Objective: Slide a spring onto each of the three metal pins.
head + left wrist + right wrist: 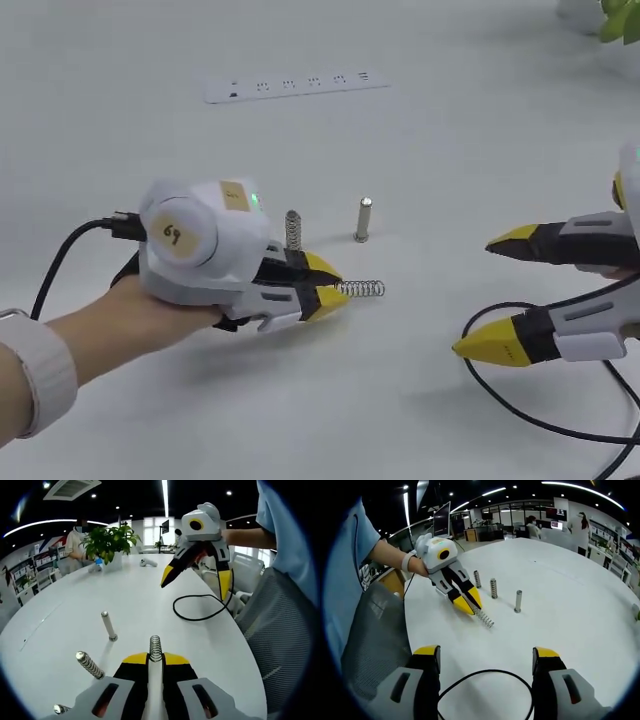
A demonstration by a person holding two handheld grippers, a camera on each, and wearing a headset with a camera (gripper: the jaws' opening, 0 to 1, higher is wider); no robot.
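The left gripper (335, 290) is being held low over the white table (450, 130) by a hand (150, 320). Its jaws are clamping shut on one end of a spring (362, 289), and the rest of the spring is projecting to the right, roughly level with the surface. The right gripper (495, 293) is sitting at the right with its jaws spread wide, holding nothing. Bare table is lying between the two grippers.

On the far side of the held spring, the bare pin (364, 219) is standing upright, near the spring's free end but apart from it. To its left, a second pin (293, 230) is already carrying a spring and is standing just behind the left gripper. In the right gripper view, a third pin (477, 579), also sprung, is standing beyond the second.

A black cable (490, 670) is looping on the table near the right gripper. A power strip (296, 87) is lying at the far side, well apart from the pins, and a plant (622, 18) is showing at the far right corner. In the left gripper view, the table's curved edge is running along the right, with a mesh chair (280, 640) just beside it.
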